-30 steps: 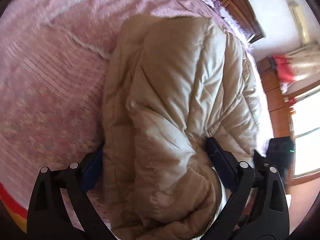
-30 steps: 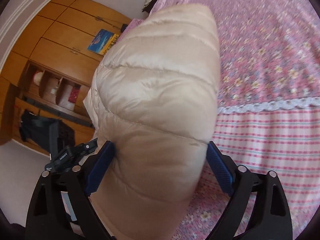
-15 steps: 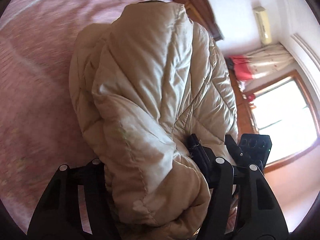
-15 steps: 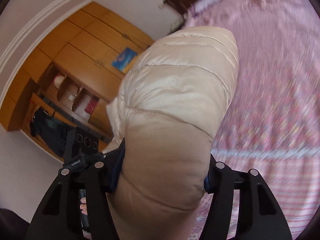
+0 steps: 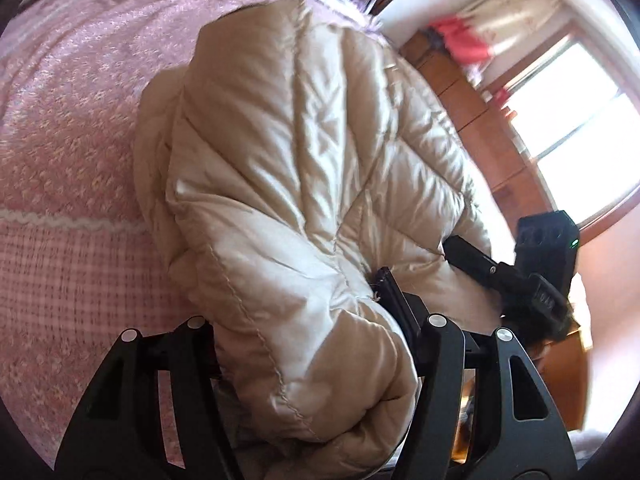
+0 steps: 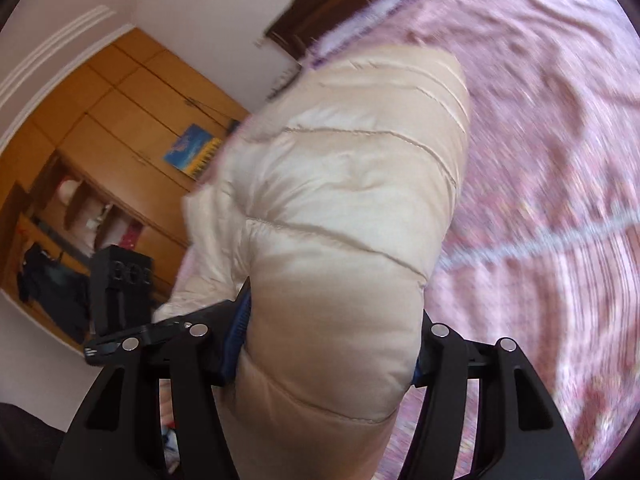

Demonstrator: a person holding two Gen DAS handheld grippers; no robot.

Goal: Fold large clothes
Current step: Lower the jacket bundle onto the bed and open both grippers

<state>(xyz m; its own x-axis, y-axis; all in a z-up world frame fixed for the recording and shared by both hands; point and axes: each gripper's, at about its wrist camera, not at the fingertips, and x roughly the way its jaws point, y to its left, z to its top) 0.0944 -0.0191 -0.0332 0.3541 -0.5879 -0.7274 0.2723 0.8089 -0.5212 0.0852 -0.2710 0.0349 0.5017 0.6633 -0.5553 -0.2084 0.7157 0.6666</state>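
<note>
A cream quilted puffer jacket (image 5: 304,168) hangs bunched over a pink bedspread (image 5: 68,120). My left gripper (image 5: 304,320) is shut on a thick fold of the jacket. My right gripper (image 6: 332,328) is shut on another padded fold of the same jacket (image 6: 348,208), held up above the bedspread (image 6: 560,160). The right gripper's body (image 5: 544,264) shows at the right of the left wrist view, and the left gripper's body (image 6: 120,292) shows at the left of the right wrist view. The fingertips are buried in fabric.
A dark wooden headboard (image 6: 344,12) stands at the far end of the bed. A wooden wardrobe (image 6: 120,128) with open shelves is to the left. A bright window (image 5: 572,128) with red cloth (image 5: 460,36) above is to the right.
Both grippers closed tight on the jacket and lifted it off the bed. The views swung, bringing the window and wardrobe into sight.
</note>
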